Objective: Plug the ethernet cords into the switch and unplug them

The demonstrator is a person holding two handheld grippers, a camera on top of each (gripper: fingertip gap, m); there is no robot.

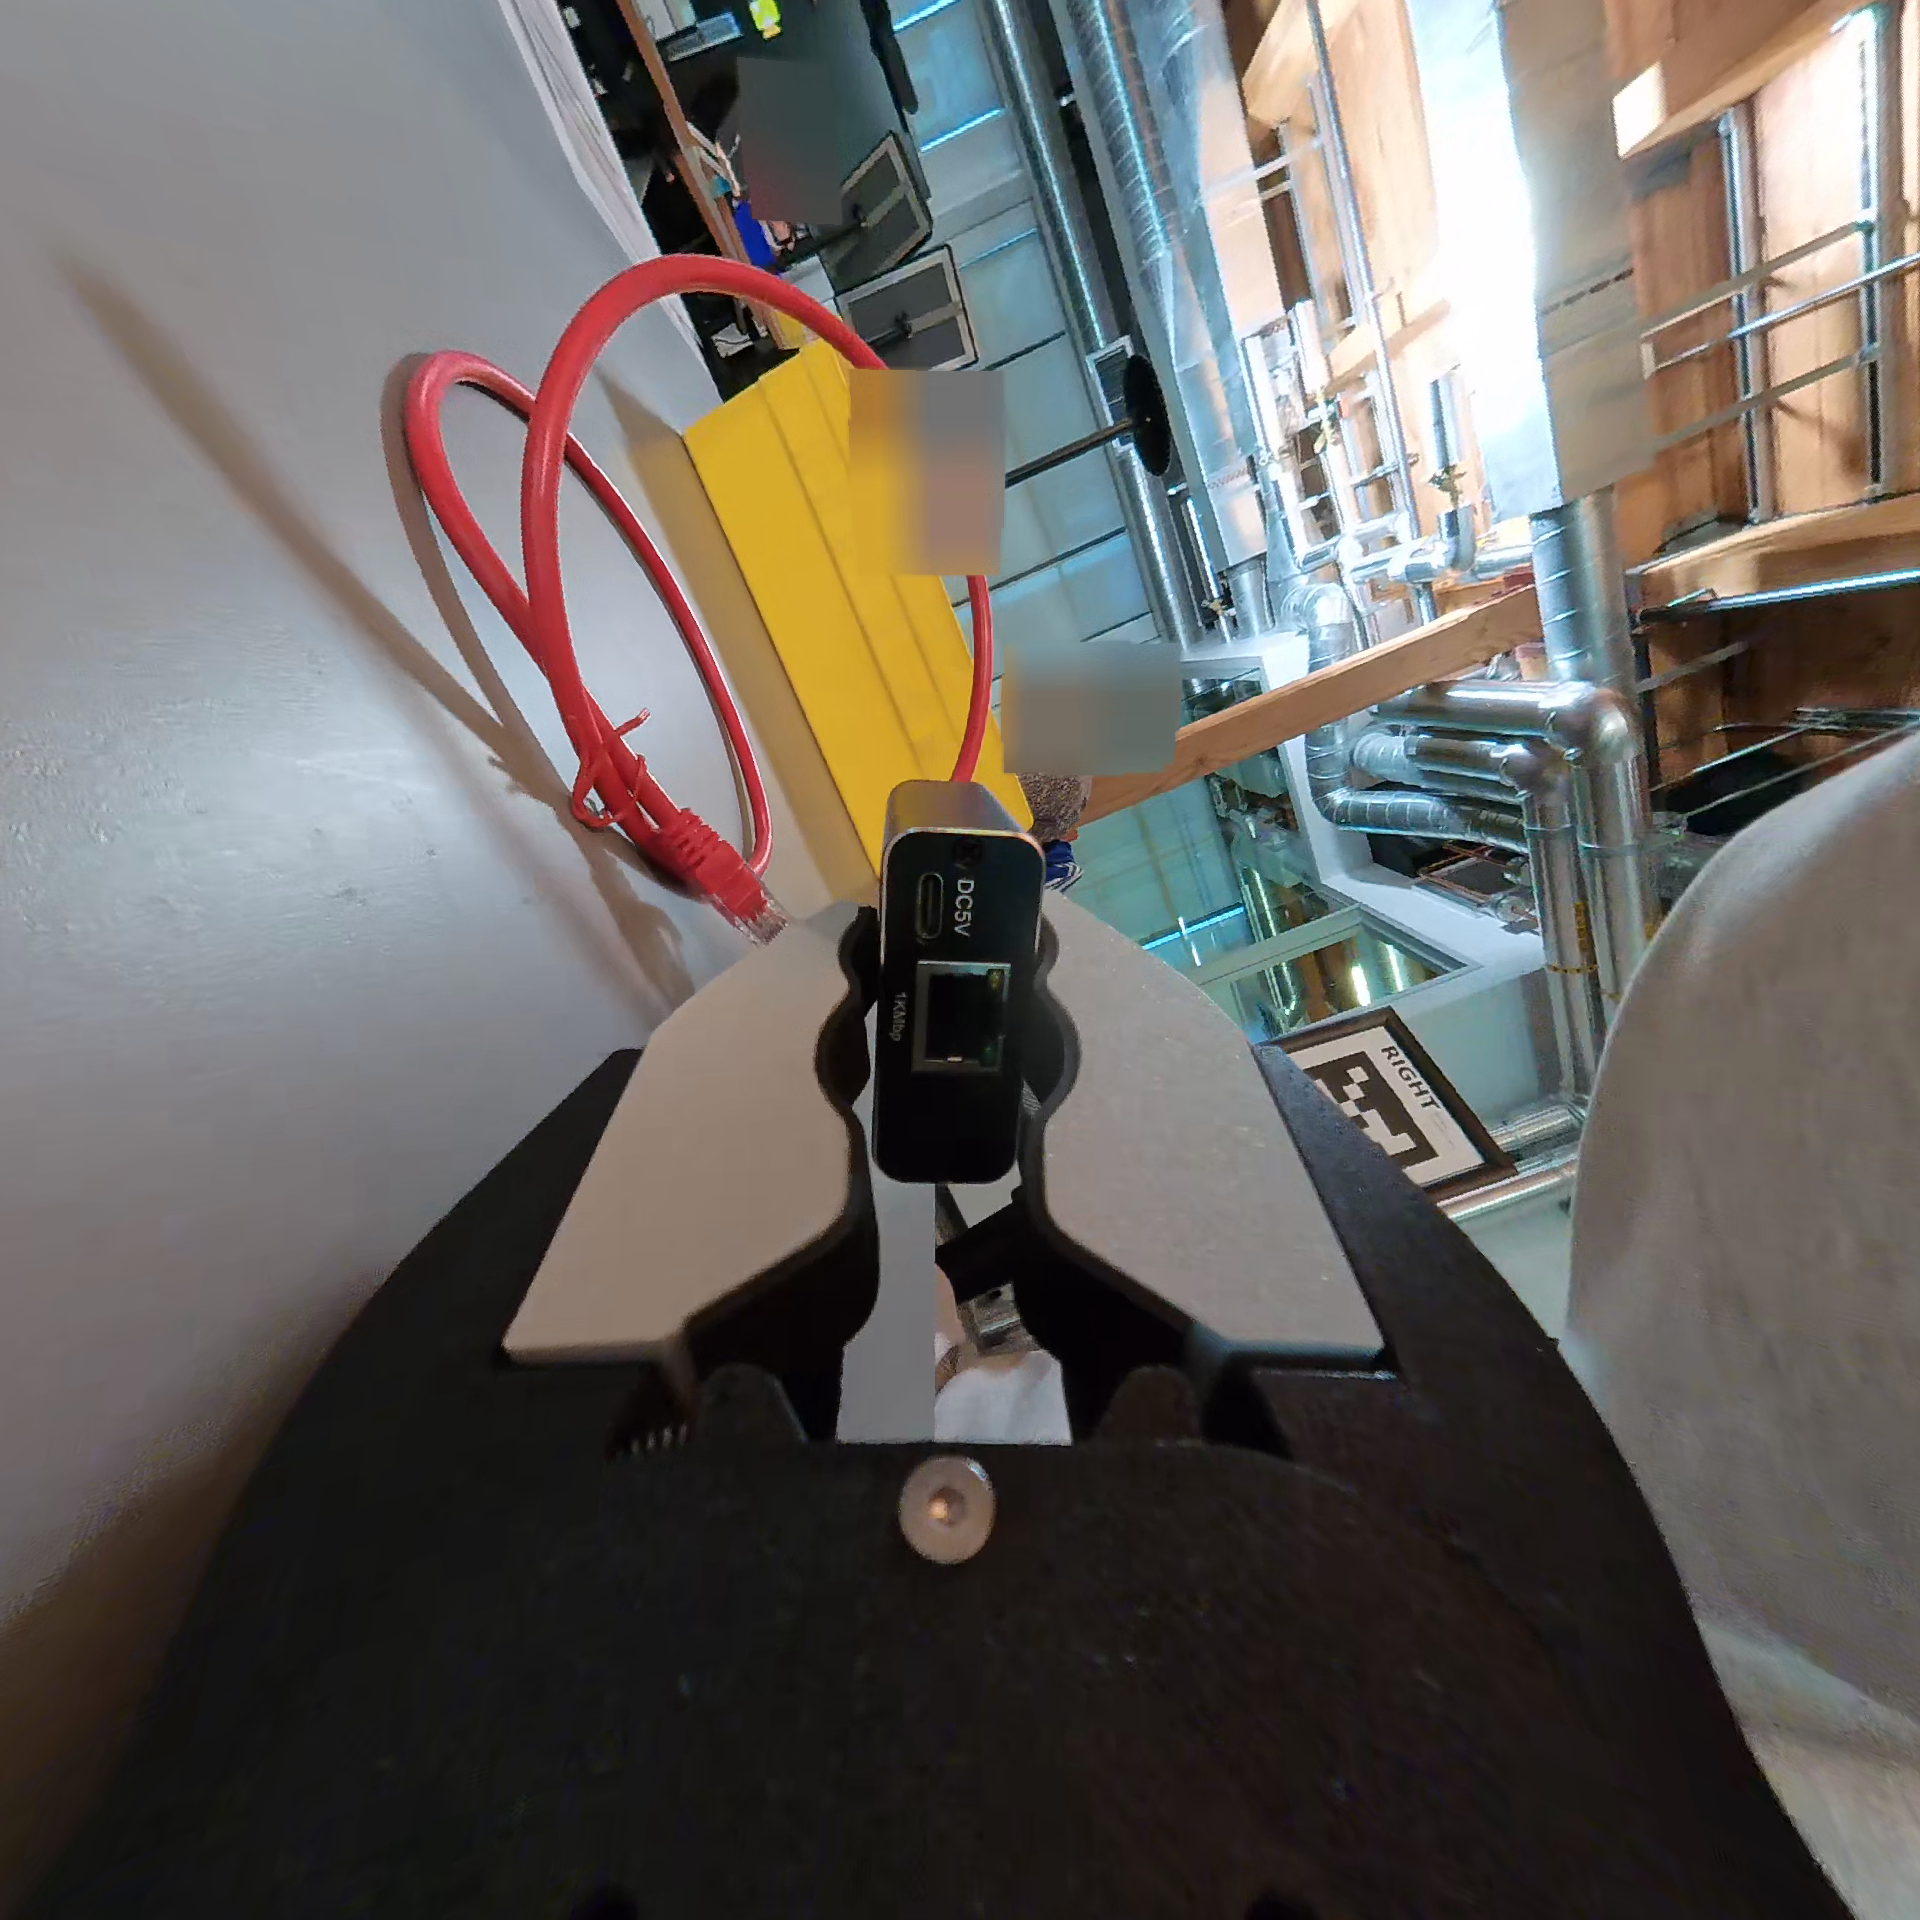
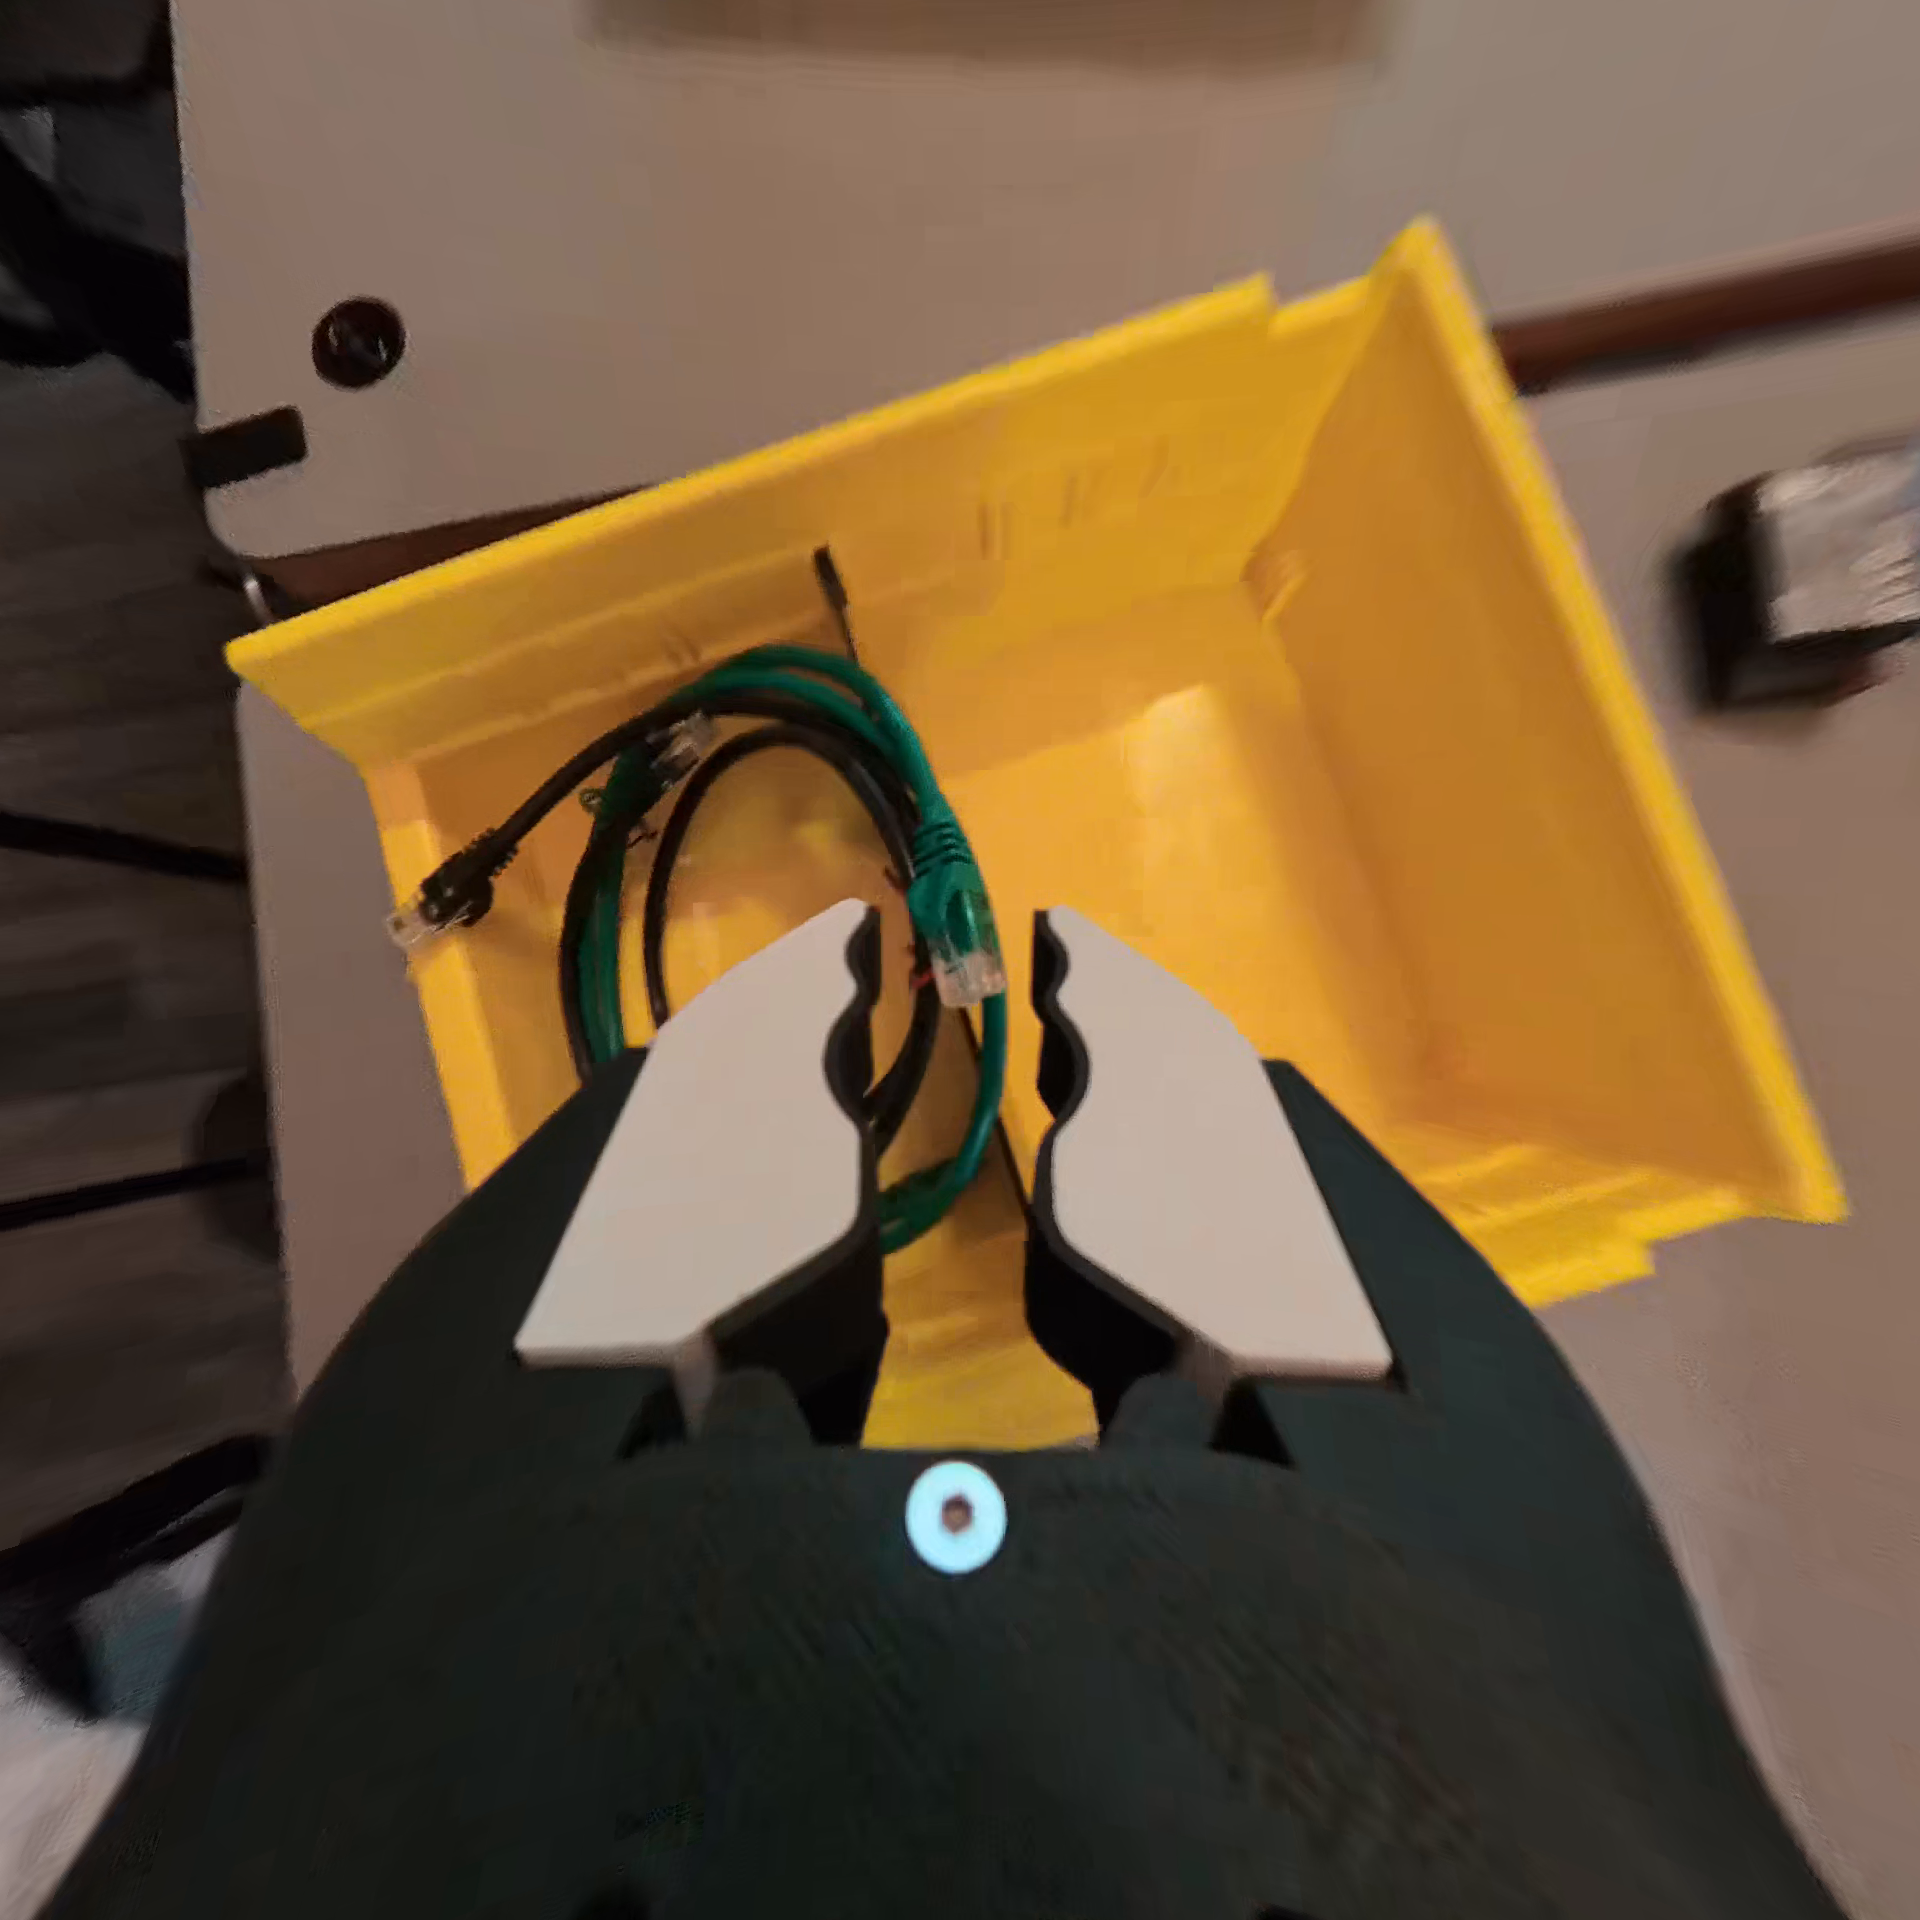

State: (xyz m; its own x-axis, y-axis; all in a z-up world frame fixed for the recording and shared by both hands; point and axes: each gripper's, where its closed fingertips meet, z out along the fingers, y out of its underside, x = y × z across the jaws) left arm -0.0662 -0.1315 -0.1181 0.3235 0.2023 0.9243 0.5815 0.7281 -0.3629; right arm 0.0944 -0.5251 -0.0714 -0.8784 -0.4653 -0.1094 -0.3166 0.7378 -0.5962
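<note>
1. Two grippers share the work: the left gripper point(image 1: 954, 1039) has its jaws pinched on the switch point(image 1: 954, 997), a small dark metal box clamped by its long sides, its port face turned back toward the left wrist camera with one network socket and a smaller power socket showing.

2. The right gripper point(image 2: 954, 1023) hangs with its jaws spread and empty over the yellow bin point(image 2: 1403, 727), looking down into it.

3. The relation that matters: the green cord point(image 2: 935, 810) lies coiled in the bin's left compartment with a black cord point(image 2: 665, 831), and its clear-tipped green plug point(image 2: 961, 925) sits between the spread fingertips, just ahead of them. The plug's long axis runs roughly along the fingers, tip pointing back at the gripper.

4. Judged from this, the right gripper is the nearer one and needs only to drop and close across the plug's boot; the blur in the right wrist view hides how far above the plug it is.

5. A red cord point(image 1: 582, 582) lies looped on the grey table point(image 1: 208, 727) beside the bin, one plug free; its other end runs behind the switch, and whether it is seated there cannot be seen.
</note>
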